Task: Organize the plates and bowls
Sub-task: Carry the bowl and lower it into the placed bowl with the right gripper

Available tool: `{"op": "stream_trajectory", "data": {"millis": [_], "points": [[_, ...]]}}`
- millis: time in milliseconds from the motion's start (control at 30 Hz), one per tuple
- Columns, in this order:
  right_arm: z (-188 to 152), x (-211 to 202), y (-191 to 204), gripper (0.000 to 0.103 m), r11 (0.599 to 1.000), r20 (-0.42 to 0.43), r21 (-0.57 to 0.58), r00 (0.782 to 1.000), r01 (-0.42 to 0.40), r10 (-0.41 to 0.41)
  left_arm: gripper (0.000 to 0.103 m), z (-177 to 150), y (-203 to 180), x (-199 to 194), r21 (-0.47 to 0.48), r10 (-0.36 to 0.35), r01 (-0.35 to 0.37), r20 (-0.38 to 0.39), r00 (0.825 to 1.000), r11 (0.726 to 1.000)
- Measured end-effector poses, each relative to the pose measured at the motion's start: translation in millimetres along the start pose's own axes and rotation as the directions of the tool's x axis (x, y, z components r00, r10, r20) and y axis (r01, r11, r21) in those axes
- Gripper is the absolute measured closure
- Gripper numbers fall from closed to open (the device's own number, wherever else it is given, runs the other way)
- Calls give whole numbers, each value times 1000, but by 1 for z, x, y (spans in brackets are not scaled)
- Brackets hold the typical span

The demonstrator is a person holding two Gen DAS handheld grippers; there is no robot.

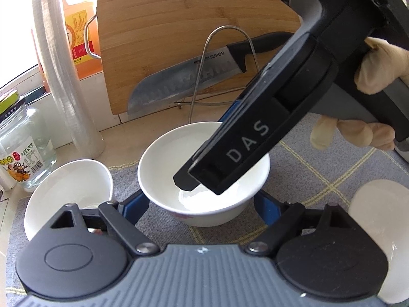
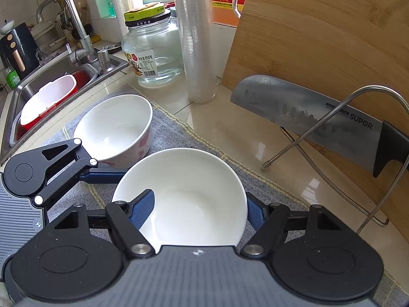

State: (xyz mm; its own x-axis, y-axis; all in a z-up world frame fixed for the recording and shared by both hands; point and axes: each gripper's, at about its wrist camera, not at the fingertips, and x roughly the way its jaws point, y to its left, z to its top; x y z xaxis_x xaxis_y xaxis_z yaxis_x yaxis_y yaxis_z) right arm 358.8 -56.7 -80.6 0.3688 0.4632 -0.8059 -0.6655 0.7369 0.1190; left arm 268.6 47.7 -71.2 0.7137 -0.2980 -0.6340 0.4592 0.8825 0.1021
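Note:
A white bowl sits on a grey checked mat. My left gripper straddles it low down, with both blue fingers against its outer sides; one of those fingers shows in the right wrist view. My right gripper, held by a gloved hand, comes down from the upper right. It has one finger inside the bowl and the other against the outer wall, shut on it. A second white bowl with pink flowers stands to the left.
A white dish lies at the mat's right edge. Behind stand a bamboo cutting board, a large knife on a wire rack, a glass jar and a roll of film. A sink lies far left.

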Motion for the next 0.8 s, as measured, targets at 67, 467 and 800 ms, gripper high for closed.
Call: {"op": "stream_trajectory", "data": {"millis": [67, 467, 800], "points": [[0, 0, 0, 23, 1000, 0, 2, 1000, 0, 0, 15, 0, 1, -1, -5, -4, 4, 1, 1000, 1000], [0, -6, 4, 23, 1000, -14, 10, 1000, -11, 11, 15, 5, 1, -9, -14, -33, 33, -36, 999, 999], [-3, -31, 10, 23, 999, 0, 39, 1000, -19, 19, 15, 15, -5, -31, 22, -52, 53, -41, 998, 998]]}}
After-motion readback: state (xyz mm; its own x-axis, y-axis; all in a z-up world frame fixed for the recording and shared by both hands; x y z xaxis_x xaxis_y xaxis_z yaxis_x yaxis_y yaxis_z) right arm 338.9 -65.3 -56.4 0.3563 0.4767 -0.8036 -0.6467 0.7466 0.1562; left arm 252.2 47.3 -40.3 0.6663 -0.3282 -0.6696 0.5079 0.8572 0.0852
